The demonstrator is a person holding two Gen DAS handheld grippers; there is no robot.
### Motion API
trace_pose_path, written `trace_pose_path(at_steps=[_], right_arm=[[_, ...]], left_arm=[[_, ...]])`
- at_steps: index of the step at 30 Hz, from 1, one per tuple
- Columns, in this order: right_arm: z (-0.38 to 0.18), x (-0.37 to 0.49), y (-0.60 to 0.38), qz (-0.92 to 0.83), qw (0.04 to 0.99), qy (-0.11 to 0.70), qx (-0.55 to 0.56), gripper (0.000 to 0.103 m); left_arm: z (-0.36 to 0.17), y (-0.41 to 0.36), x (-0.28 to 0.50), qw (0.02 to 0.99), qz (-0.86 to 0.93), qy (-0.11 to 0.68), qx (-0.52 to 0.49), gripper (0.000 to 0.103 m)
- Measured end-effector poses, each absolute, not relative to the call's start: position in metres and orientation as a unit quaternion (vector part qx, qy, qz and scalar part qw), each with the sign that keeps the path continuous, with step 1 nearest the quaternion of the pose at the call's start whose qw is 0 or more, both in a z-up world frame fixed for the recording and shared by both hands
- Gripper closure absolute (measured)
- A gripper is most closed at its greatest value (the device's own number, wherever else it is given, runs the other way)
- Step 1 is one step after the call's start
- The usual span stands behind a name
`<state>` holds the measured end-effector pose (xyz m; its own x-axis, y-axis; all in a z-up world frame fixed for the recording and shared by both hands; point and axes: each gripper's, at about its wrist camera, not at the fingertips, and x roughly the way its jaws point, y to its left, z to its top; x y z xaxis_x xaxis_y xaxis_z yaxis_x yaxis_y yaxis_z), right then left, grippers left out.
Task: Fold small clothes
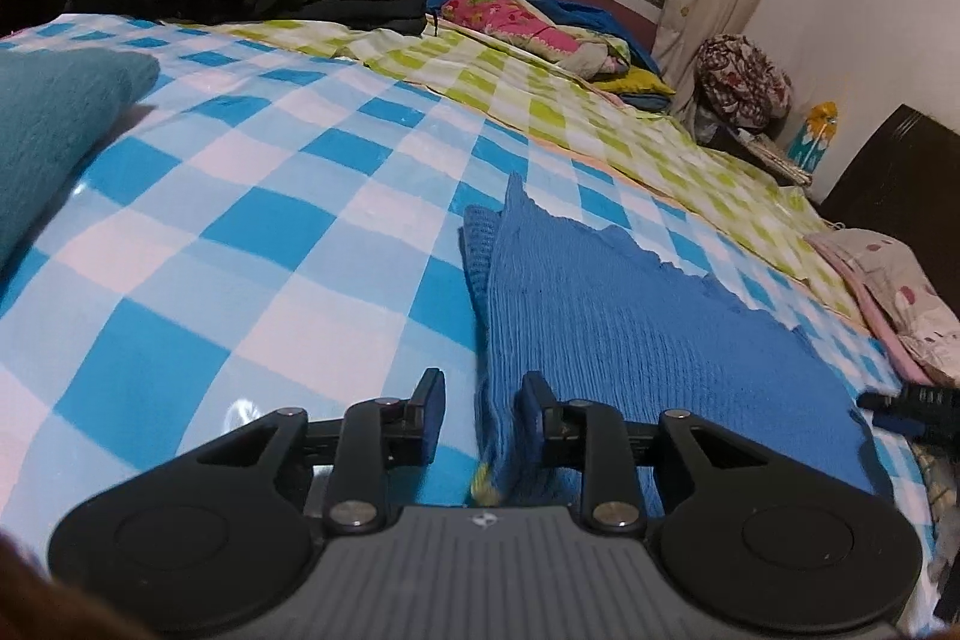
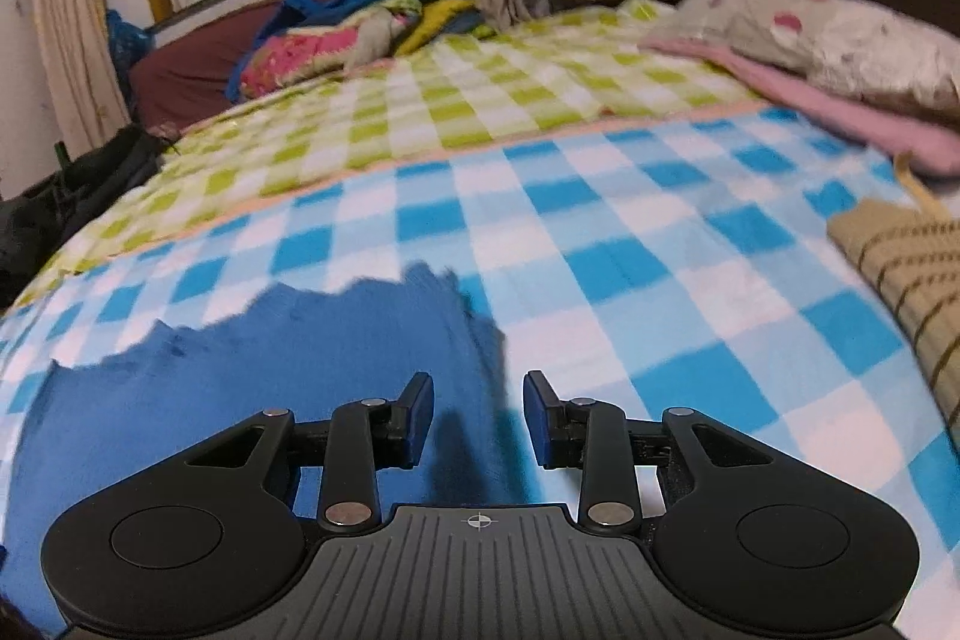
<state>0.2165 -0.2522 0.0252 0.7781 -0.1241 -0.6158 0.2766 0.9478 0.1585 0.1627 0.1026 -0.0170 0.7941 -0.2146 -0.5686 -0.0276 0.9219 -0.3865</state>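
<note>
A blue knitted garment (image 1: 648, 328) lies flat on the blue-and-white checked bed cover (image 1: 240, 232); it also shows in the right wrist view (image 2: 240, 376). My left gripper (image 1: 480, 415) is open, its jaws straddling the garment's left near edge. My right gripper (image 2: 477, 415) is open, its jaws straddling the garment's right near edge, just above the cloth. The tip of the right gripper (image 1: 906, 400) shows at the far right of the left wrist view.
A teal knitted garment (image 1: 54, 124) lies at the left. A beige striped knit (image 2: 912, 268) lies at the right. A pink blanket and pillow (image 2: 840, 58) are at the head end. A green checked cover (image 2: 456, 100) and piled bedding (image 2: 336, 34) lie beyond.
</note>
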Motion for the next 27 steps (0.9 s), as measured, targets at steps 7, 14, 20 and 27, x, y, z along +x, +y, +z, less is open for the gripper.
trace_pose_path(at_steps=[7,14,20,27], right_arm=[[0.049,0.233,-0.177,0.005,0.94,0.327,0.096,0.071],[0.045,0.268,-0.062,0.123,0.922,0.365,0.026,0.07],[0.031,0.299,0.006,0.163,0.902,0.4,-0.011,0.067],[0.012,0.317,0.04,0.143,0.89,0.428,-0.062,0.066]], left_arm=[[-0.019,0.109,0.15,0.923,-0.068,0.317,-0.207,0.068],[-0.024,0.115,0.149,0.918,-0.079,0.316,-0.226,0.067],[-0.025,0.119,0.149,0.916,-0.088,0.316,-0.231,0.066],[-0.027,0.122,0.15,0.913,-0.095,0.317,-0.239,0.066]])
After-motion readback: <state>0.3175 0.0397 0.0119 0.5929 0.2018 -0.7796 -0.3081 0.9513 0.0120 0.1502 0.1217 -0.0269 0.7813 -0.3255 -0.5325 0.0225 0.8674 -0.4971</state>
